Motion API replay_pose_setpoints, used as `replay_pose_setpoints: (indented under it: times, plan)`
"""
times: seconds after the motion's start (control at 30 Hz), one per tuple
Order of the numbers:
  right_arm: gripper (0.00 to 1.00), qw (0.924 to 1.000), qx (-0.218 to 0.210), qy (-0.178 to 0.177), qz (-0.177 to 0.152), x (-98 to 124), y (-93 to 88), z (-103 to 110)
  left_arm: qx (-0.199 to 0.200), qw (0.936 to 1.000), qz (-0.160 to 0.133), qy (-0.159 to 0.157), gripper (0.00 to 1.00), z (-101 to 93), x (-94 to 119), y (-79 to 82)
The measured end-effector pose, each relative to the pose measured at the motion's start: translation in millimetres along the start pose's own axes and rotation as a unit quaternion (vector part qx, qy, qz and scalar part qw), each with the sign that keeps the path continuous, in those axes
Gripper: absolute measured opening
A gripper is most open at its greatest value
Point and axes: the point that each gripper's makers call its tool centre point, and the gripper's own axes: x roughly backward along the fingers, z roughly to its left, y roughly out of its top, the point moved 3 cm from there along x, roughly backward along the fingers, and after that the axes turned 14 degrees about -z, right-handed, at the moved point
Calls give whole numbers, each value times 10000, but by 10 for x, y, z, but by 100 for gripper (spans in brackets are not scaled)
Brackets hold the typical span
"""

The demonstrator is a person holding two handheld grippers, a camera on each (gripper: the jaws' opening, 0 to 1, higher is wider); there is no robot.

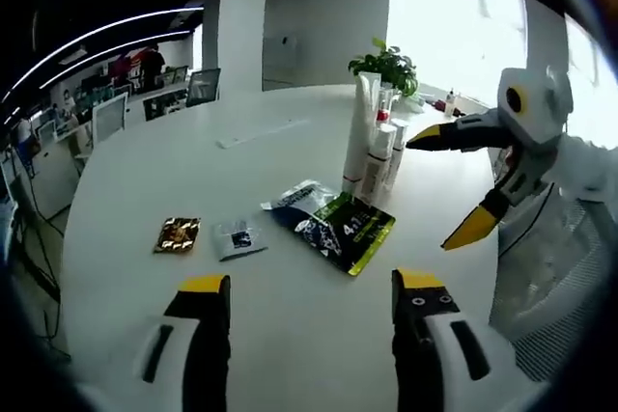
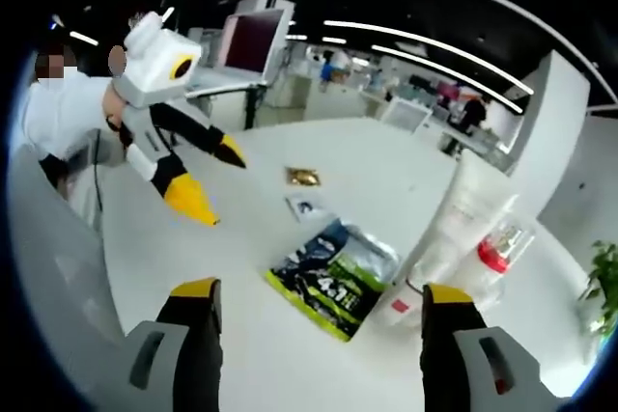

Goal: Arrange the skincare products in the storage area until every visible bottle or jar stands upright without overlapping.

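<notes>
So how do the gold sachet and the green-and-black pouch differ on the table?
The gold sachet is small, plain and shiny gold; the green-and-black pouch is clearly larger, with bold print. The sachet lies apart from the upright tubes, on the far side of a small white sachet, while the pouch lies right at their base. Both lie flat on the white table, and neither is held by a gripper.
</notes>
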Motion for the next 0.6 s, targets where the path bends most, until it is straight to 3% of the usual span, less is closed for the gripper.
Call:
replay_pose_setpoints:
  times: [0.13, 0.3, 0.6]
  plan:
    - [92, 9999, -114, 0, -7, 0, -10, 3, -444, 9987, 249, 59, 69, 44, 63, -59]
    - [99, 9999, -60, 102, -1, -5, -15, 42, -277, 9994, 201, 70, 72, 32, 129, -49]
    - [100, 9996, -85, -220, -136, 55, 62, -109, -279, 9994, 181, 88, 82, -38, 263, -18]
